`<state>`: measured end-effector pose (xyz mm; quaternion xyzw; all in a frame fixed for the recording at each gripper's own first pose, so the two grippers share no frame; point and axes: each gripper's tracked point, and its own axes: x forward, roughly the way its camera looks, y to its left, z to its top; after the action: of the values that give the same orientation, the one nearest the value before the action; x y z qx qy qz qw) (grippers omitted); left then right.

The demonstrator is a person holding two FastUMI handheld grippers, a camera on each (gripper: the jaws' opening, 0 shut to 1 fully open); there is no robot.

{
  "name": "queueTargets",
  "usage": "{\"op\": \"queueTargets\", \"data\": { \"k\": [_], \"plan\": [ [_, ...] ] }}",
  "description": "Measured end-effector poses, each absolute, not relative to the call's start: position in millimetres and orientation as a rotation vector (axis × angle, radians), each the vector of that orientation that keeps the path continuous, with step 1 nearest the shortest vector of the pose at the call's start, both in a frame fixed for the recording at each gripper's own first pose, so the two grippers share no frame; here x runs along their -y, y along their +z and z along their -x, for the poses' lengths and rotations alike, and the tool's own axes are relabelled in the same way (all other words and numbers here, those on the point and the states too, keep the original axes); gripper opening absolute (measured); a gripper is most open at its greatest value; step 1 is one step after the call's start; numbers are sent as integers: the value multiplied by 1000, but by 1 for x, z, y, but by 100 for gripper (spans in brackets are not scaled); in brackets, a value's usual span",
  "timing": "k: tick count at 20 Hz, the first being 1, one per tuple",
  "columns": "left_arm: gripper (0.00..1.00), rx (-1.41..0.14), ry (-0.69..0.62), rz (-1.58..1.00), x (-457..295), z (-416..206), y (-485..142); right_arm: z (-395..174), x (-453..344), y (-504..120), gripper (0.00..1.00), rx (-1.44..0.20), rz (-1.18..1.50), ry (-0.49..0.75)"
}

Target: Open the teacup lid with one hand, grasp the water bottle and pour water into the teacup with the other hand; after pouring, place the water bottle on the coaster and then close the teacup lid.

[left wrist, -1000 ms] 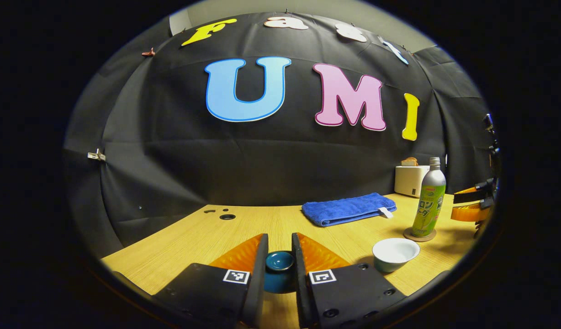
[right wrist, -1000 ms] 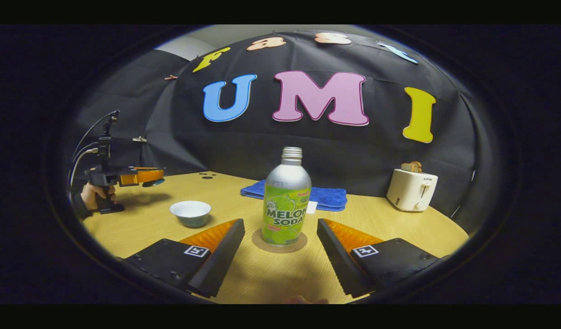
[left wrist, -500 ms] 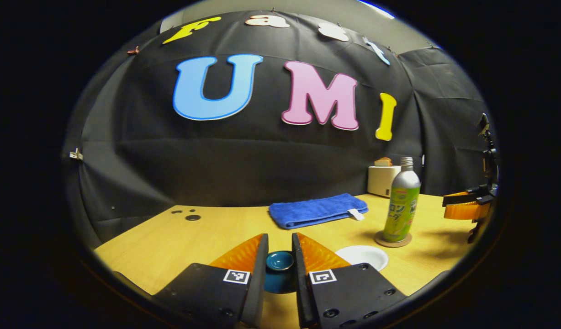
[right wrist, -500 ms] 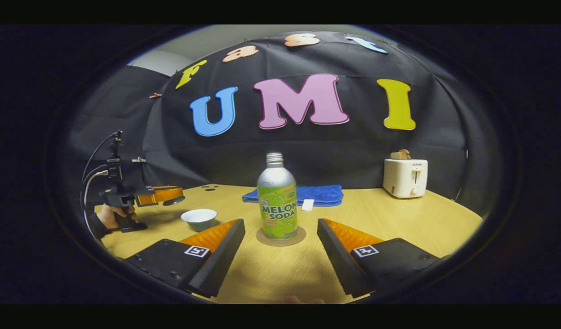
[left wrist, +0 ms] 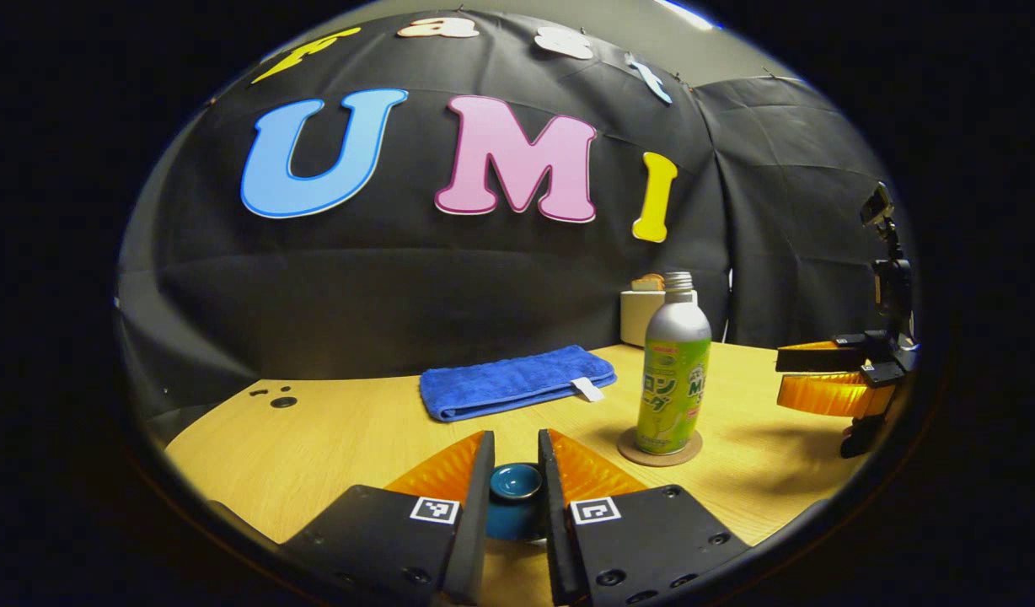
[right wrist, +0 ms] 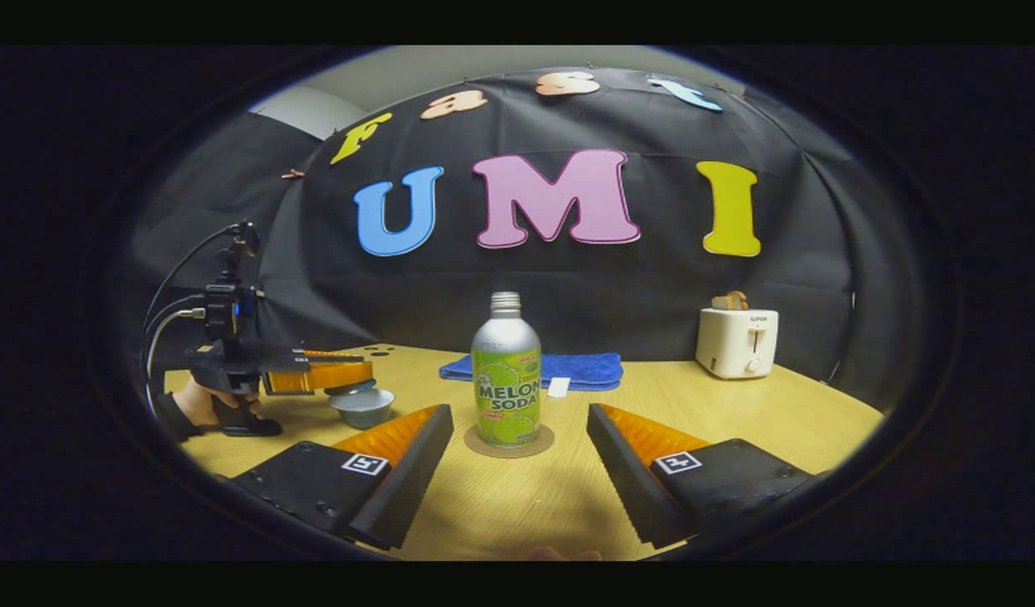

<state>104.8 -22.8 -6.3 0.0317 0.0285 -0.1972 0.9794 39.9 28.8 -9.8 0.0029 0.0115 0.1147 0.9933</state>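
Left gripper view showed the left gripper [left wrist: 515,493] clamped on the teacup lid [left wrist: 515,487] near the teacup [right wrist: 361,407]; the right gripper [right wrist: 517,459] gaped, empty, before the water bottle [right wrist: 506,384] on its coaster [right wrist: 509,444]. Closing step judged next: lid lowered squarely onto the cup.

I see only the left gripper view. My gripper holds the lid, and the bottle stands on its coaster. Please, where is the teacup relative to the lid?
Observer: In the right gripper view the teacup sits on the table directly under the left gripper.
Operator: Is the lid on the cup or above it?
Observer: The lid is right at the rim; I cannot tell whether they touch.
Operator: And is the right gripper ready for the bottle?
Observer: The right gripper is open, and the bottle stands on the coaster just beyond its fingertips, centred in the gap, not touched.
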Motion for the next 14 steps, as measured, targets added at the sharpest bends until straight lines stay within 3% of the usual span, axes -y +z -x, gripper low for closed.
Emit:
{"op": "queueTargets", "data": {
  "k": [14],
  "plan": [
    [35, -139, -431, -139, 40, -109, -19, -42, -30, -9, 98, -12, -1, 225]
  ]
}}
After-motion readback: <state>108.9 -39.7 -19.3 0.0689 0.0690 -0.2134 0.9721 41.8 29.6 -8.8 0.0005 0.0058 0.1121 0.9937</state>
